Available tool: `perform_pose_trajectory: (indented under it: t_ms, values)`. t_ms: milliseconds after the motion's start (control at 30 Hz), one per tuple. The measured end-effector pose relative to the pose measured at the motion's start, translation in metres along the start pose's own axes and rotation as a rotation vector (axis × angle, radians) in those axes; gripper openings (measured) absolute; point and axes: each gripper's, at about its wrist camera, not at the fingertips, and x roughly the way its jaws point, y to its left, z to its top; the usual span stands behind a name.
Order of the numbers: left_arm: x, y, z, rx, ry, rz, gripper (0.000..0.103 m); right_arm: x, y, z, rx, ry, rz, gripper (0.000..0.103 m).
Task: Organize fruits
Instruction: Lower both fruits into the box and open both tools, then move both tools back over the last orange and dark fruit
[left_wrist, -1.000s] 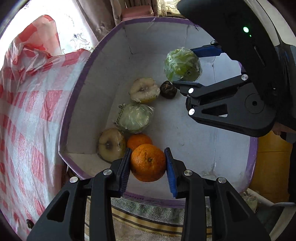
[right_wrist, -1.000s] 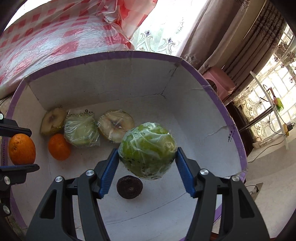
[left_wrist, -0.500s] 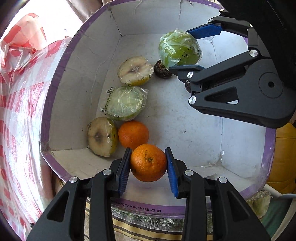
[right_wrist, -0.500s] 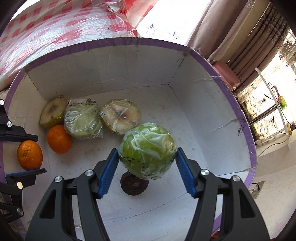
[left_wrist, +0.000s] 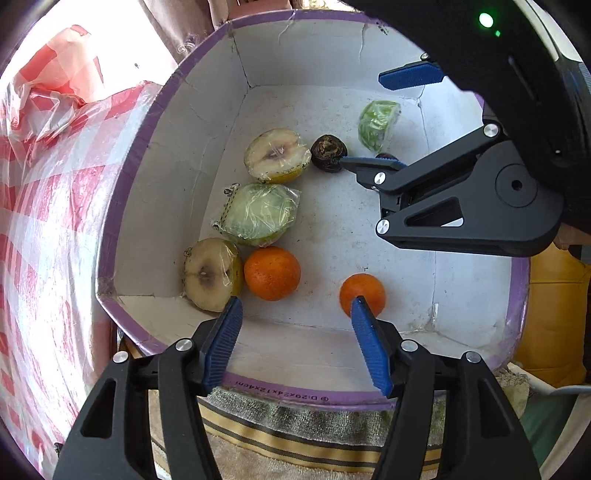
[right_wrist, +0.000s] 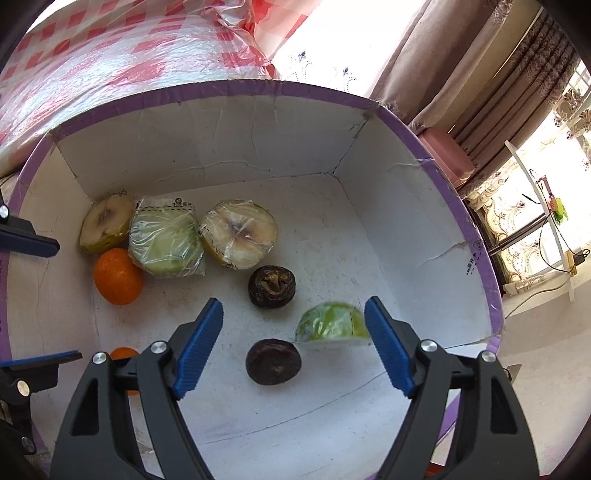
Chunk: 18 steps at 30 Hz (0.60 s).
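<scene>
A white box with a purple rim holds the fruit. My left gripper is open and empty above the near wall; an orange lies on the floor just past its right finger. A second orange lies beside two wrapped cut halves and a wrapped pale green fruit. My right gripper is open and empty; a wrapped green fruit lies blurred below it. Two dark round fruits lie on the floor.
A red-and-white checked plastic cover lies left of the box. A striped towel sits under the box's near side. Curtains and a pink container stand beyond the box.
Both grippers opened. The orange dropped from the left gripper to the box floor and the wrapped green fruit dropped from the right gripper to the floor.
</scene>
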Motion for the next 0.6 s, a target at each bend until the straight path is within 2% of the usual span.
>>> perform_pose_trajectory:
  t_ms: [200, 433, 600]
  values:
    - [-0.038, 0.017, -0.011, -0.019, -0.087, 0.034, 0.071, -0.024, 0.006, 0.009, -0.024, -0.044, -0.017, 0.079]
    - [-0.08, 0.048, -0.038, -0.105, -0.209, 0.055, 0.076, -0.053, 0.017, 0.018, -0.04, -0.106, -0.002, 0.08]
    - [-0.097, 0.067, -0.06, -0.161, -0.253, 0.1, 0.076, -0.064, 0.031, 0.025, -0.061, -0.135, 0.004, 0.08]
